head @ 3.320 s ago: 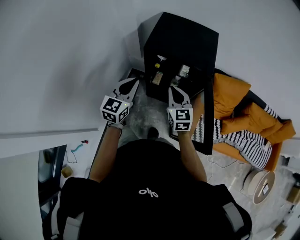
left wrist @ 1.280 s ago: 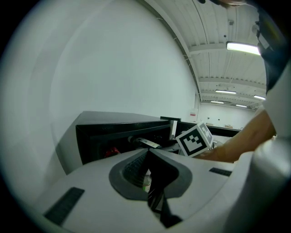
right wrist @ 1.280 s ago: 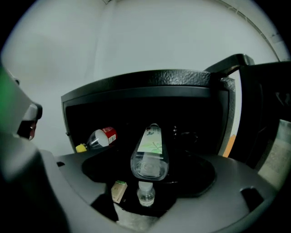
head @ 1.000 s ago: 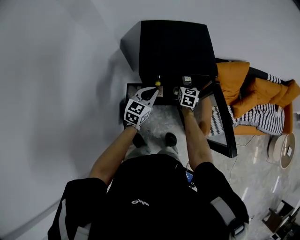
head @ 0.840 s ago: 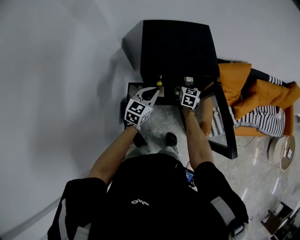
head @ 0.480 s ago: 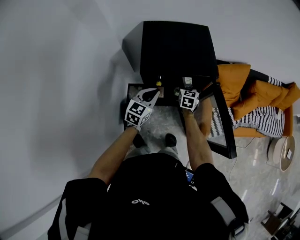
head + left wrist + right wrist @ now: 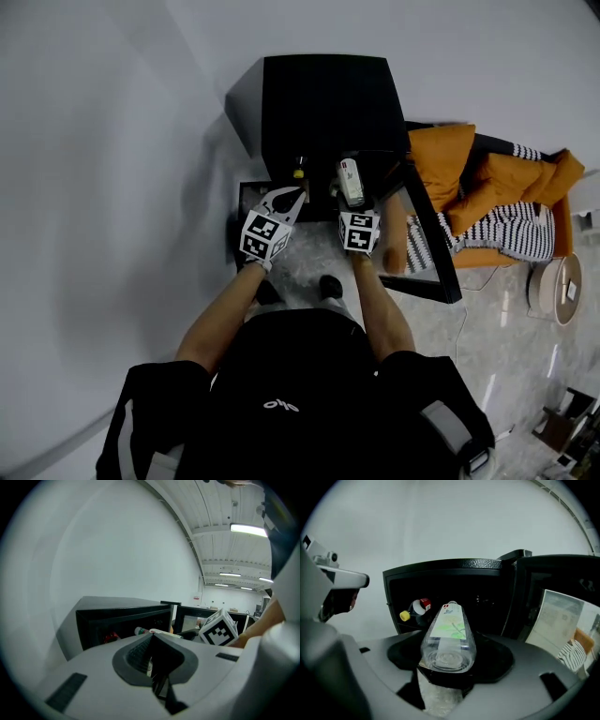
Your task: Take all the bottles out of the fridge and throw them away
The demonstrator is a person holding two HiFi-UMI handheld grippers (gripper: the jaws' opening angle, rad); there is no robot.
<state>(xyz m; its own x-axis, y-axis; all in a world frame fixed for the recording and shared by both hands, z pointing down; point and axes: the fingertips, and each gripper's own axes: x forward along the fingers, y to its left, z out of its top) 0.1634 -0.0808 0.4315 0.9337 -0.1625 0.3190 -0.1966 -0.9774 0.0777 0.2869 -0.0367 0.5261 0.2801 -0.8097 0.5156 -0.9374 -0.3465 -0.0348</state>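
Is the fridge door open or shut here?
Open. The door stands swung wide from the fridge, at the right in the head view, and two capped bottles show inside its dark opening.

Three bottles: clear bottle (image 7: pixel 449 634), yellow-capped bottle (image 7: pixel 405 616), red-capped bottle (image 7: pixel 423 604). One fridge (image 7: pixel 323 98). Two tools: left tool (image 7: pixel 296 194), right tool (image 7: pixel 352 200).

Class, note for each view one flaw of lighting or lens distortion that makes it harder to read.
Head view: the black fridge is a dark, detail-less block. Left gripper view: fisheye bends the ceiling lines; the ceiling strip lamp glares. Right gripper view: the clear plastic bottle with a green label looms oversized.
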